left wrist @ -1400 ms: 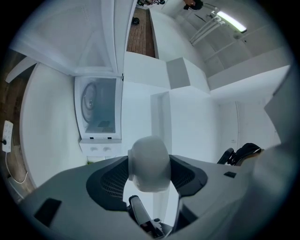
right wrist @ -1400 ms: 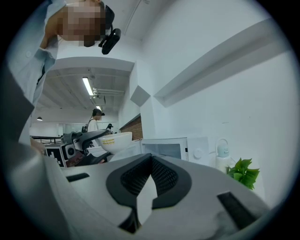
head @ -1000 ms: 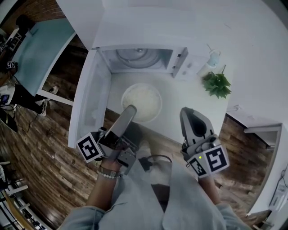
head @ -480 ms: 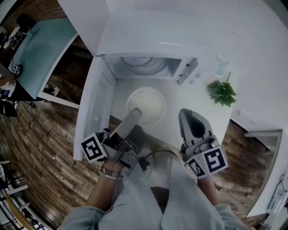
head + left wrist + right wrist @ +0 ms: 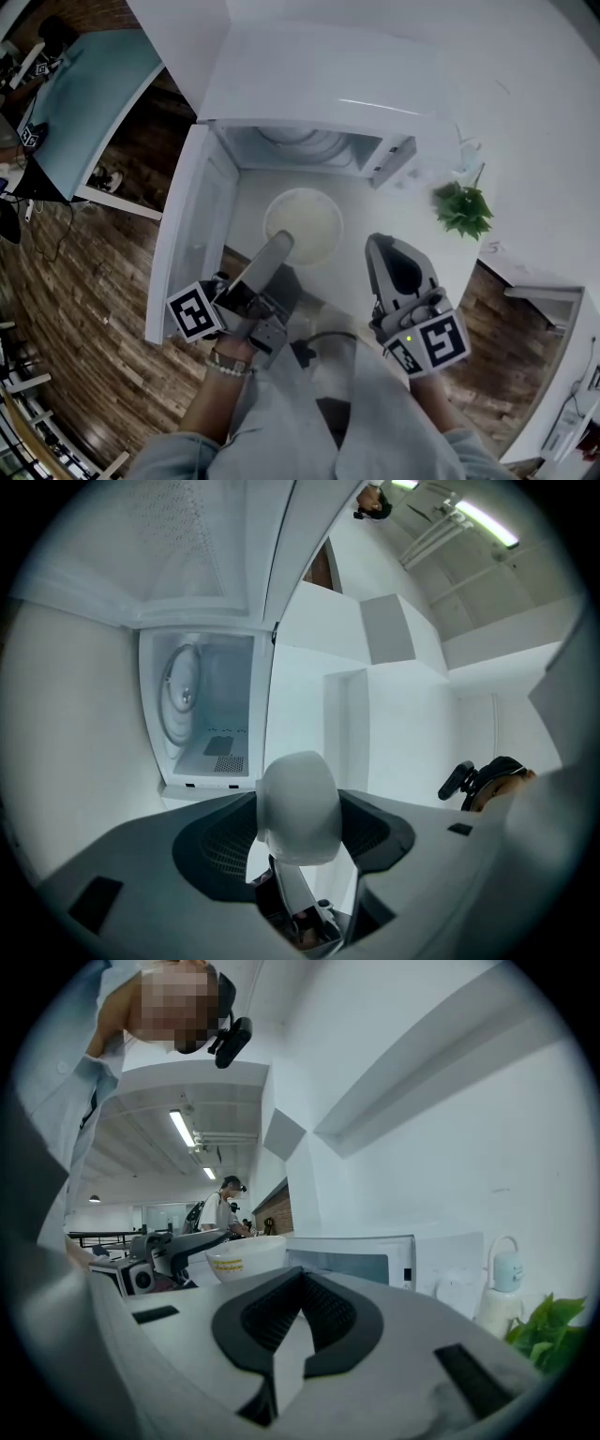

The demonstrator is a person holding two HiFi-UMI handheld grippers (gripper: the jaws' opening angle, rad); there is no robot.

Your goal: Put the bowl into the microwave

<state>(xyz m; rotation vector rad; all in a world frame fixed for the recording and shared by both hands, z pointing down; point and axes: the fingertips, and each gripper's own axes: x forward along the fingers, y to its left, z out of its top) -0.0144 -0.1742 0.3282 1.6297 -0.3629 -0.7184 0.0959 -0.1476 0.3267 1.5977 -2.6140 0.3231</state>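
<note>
A white bowl (image 5: 302, 225) is in front of the open microwave (image 5: 309, 145), whose door (image 5: 187, 239) swings out to the left. My left gripper (image 5: 279, 247) is shut on the bowl's near rim. In the left gripper view the bowl (image 5: 298, 803) sits edge-on between the jaws, with the microwave cavity (image 5: 208, 714) and its glass turntable beyond. My right gripper (image 5: 381, 247) hovers to the right of the bowl, shut and empty. The right gripper view shows the bowl (image 5: 246, 1255) held by the left gripper (image 5: 159, 1251) before the microwave (image 5: 352, 1265).
A small green plant (image 5: 463, 208) and a pale spray bottle (image 5: 466, 150) stand on the white counter (image 5: 375, 211) to the right of the microwave. A teal table (image 5: 89, 89) stands at the far left over a wood floor. People stand in the background of the right gripper view.
The bowl and both grippers have drawn a little closer to the microwave opening. The head view has shifted slightly. Both jaws stay as they were.
</note>
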